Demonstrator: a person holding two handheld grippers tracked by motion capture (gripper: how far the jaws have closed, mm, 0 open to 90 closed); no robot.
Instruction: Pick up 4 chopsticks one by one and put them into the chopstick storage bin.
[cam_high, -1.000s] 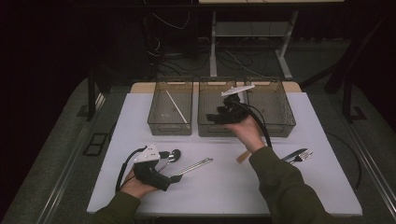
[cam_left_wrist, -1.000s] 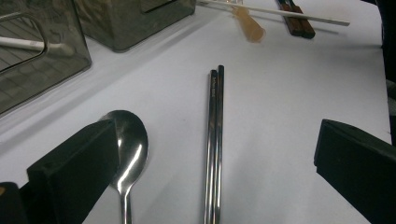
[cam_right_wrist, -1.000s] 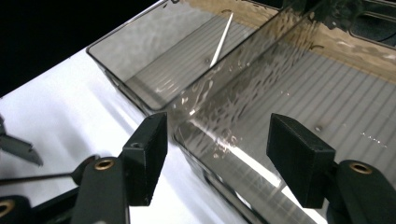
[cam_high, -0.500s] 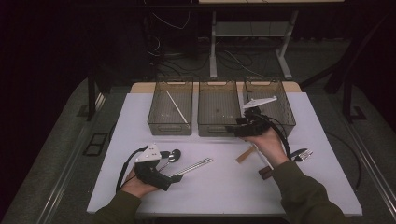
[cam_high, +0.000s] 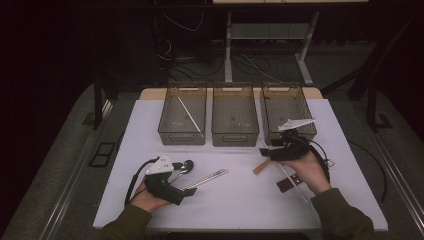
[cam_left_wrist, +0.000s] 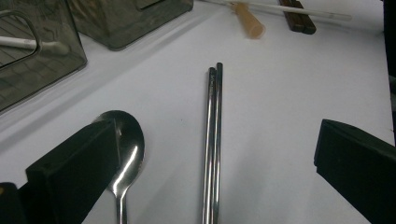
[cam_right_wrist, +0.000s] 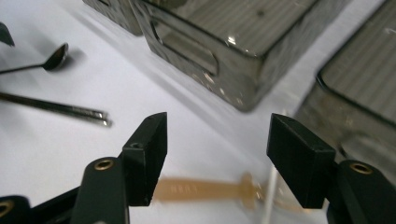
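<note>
high view: a white rectangular table top (cam_high: 240, 200) carries three smoky translucent plastic bins in a row at its far side. the left bin (cam_high: 182, 114) holds a thin white stick (cam_high: 189, 114) lying diagonally; the middle bin (cam_high: 234, 115) and the right bin (cam_high: 287, 110) stand just beside it, each close to its neighbour. the left gripper (cam_high: 192, 190), held in the person's left hand (cam_high: 150, 200), rests low on the near left of the table, with a shiny metal spoon (cam_high: 186, 165) and a pair of metal chopsticks (cam_high: 206, 178) just ahead of it. the right gripper (cam_high: 263, 153), held in the right hand (cam_high: 310, 170), sits in front of the right bin, above a short tan wooden piece (cam_high: 260, 167); a long pale stick (cam_high: 290, 181) and a dark brown flat piece (cam_high: 287, 184) lie beside that hand.

left gripper view: the two black jaws stand wide apart, gripping nothing; the metal chopsticks (cam_left_wrist: 212, 144) lie side by side between them, and the spoon bowl (cam_left_wrist: 125, 154) touches the edge of the left-hand jaw.

right gripper view: the jaws stand apart with nothing between the pads; the tan wooden piece (cam_right_wrist: 205, 189) lies blurred on the table below them, the middle bin (cam_right_wrist: 238, 42) beyond.
</note>
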